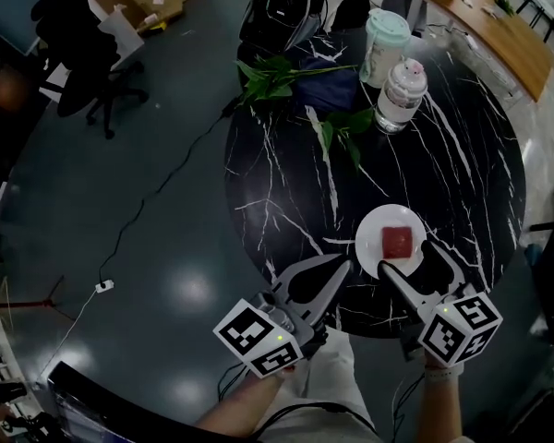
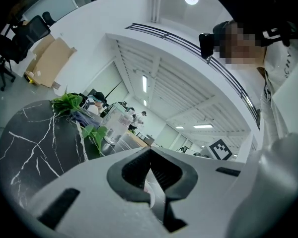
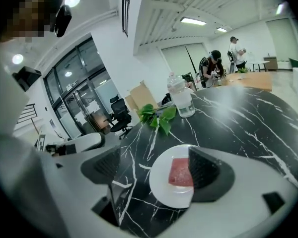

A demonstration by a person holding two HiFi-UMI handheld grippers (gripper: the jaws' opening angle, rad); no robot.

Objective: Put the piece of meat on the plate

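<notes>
The right gripper [image 3: 153,168] has its jaws spread wide with nothing between them, hovering over the near side of the white plate [image 3: 161,187]. The left gripper [image 2: 150,172] is pinched closed on nothing, off to the side above the table's near edge. The red slab of meat [image 1: 397,240] lies flat in the middle of the plate, clear of both tools. To my eye the job looks done, with only the drawing back left. Farther out on the black marble table [image 1: 286,183] stand a plastic bottle [image 1: 402,95] and some leafy sprigs [image 1: 277,77].
</notes>
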